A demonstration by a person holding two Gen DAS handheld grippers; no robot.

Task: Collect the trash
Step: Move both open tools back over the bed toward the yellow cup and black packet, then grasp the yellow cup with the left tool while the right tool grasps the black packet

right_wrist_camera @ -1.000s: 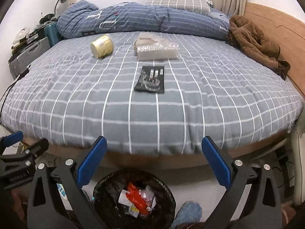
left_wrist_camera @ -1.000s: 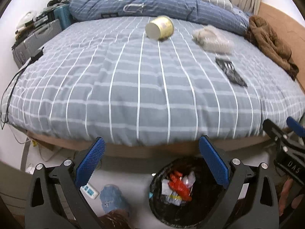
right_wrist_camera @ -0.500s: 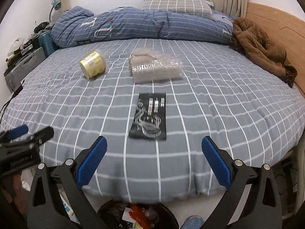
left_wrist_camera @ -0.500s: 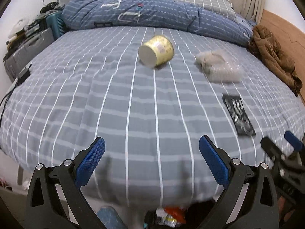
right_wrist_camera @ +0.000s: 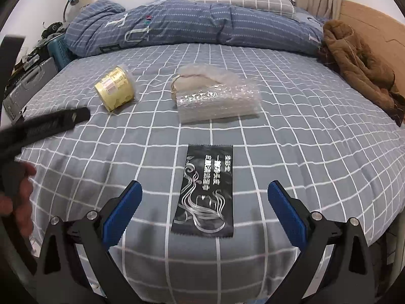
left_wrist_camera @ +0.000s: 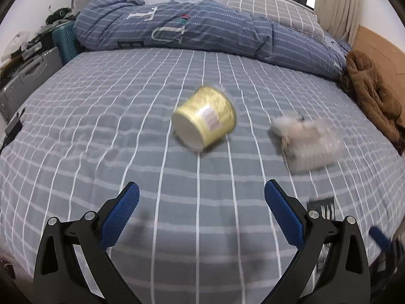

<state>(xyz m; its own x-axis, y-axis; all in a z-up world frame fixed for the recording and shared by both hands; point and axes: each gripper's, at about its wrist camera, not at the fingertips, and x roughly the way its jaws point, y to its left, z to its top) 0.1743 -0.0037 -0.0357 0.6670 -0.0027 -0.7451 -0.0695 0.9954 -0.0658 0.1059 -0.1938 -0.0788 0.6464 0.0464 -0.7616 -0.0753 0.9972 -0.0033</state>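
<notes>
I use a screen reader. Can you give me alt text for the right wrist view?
The open right gripper hovers over a flat black printed sachet on a grey checked bedsheet. Beyond lie a clear bubble-wrap package and a tipped yellow paper cup; the left gripper shows at left.

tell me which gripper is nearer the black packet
Right. The right gripper hangs open just above the black packet, which lies between its fingers. The left gripper is off to the packet's left, aimed at the yellow cup, with the packet beside its right finger.
</notes>
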